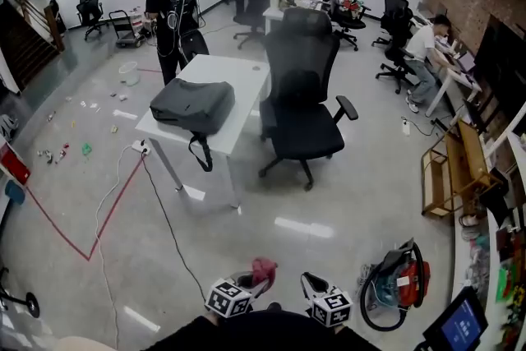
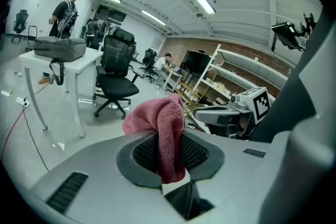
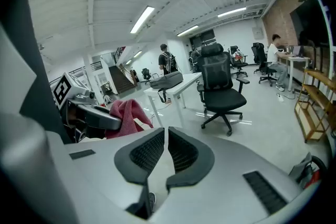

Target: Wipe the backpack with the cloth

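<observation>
The left gripper (image 2: 169, 152) had its jaws closed on a red cloth (image 2: 160, 123), which was pinched between the ribbed pads and bunched up in a loose fold above them. The right gripper (image 3: 165, 152) was held just to its right, with its jaws drawn together to a thin slit and nothing between them. In the head view both grippers sat low at the near edge of the scene, side by side and pointing outward and somewhat down, well apart from the work. The dark grey backpack (image 1: 192, 105) lay flat on the near left part of a white table (image 1: 238, 74) in the middle distance, and one of its straps (image 1: 200, 152) hung over the near edge of the tabletop. A black office chair (image 1: 300, 94) stood just to the right of the table, its back toward the far side of the room. A white power strip (image 1: 140, 147) lay on the floor by the table's near left leg, with a red tape line (image 1: 74, 234) running across the floor to the left of it. Beyond the table, on the far left, a person in black (image 1: 173, 12) stood facing away, and at the far right another person (image 1: 423, 53) sat at a desk. A red and grey machine (image 1: 399, 284) with a dark hose rested on the floor at the near right.
</observation>
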Demonstrator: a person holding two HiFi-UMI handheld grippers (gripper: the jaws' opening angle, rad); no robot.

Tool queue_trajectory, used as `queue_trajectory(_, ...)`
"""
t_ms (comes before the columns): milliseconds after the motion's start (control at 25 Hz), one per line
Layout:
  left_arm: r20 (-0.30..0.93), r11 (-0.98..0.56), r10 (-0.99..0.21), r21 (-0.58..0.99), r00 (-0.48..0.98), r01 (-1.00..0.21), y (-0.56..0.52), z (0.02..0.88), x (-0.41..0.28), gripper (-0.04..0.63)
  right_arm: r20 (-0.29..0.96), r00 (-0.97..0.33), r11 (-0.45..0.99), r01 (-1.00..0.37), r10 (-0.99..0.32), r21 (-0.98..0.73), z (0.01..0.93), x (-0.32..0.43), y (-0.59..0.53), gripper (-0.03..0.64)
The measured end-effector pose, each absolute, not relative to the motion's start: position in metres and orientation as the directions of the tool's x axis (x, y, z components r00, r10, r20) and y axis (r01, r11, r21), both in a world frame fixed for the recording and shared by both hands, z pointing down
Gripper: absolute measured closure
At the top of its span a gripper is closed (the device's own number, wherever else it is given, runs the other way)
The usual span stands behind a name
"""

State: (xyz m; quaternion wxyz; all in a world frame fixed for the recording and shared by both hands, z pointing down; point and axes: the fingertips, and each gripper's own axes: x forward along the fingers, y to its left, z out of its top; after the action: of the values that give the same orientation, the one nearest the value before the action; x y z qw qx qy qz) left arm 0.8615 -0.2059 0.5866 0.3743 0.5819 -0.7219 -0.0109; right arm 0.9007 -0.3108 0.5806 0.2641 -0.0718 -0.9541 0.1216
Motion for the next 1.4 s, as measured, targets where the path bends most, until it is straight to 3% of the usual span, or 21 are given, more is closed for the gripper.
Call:
queue_trajectory(480,0.514,0.351,-0.852,0.418,-0.101,-0.838,-0.250,0.580,0.834,0.509,0.397,-0.903,0.953,0.041,0.164,-0.300,0.579,0.891,-0.363,0.581)
queue_trajectory(720,0.465,0.450,-0.852,0.416,-0.241,-0.790,-0.220,0.543,0.818,0.509,0.336,-0.887,0.934,0.232,0.318,-0.270,0.558,0.868,-0.328,0.576)
queue_trajectory(920,0.399,0.478,-0.864,0.451,-0.309,-0.753,-0.173,0.515,0.785,0.509,0.283,-0.826,0.872,0.443,0.488,-0.208,0.535,0.828,-0.273,0.461)
queue_trajectory(1040,0.345,0.457,-0.884,0.492,-0.316,-0.741,-0.141,0.501,0.764,0.509,0.265,-0.774,0.818,0.549,0.576,-0.172,0.521,0.797,-0.233,0.437)
queue_trajectory(1400,0.190,0.362,-0.930,0.620,-0.315,-0.696,-0.032,0.465,0.678,0.509,0.122,-0.731,0.737,0.642,0.671,-0.209,0.449,0.680,-0.123,0.433)
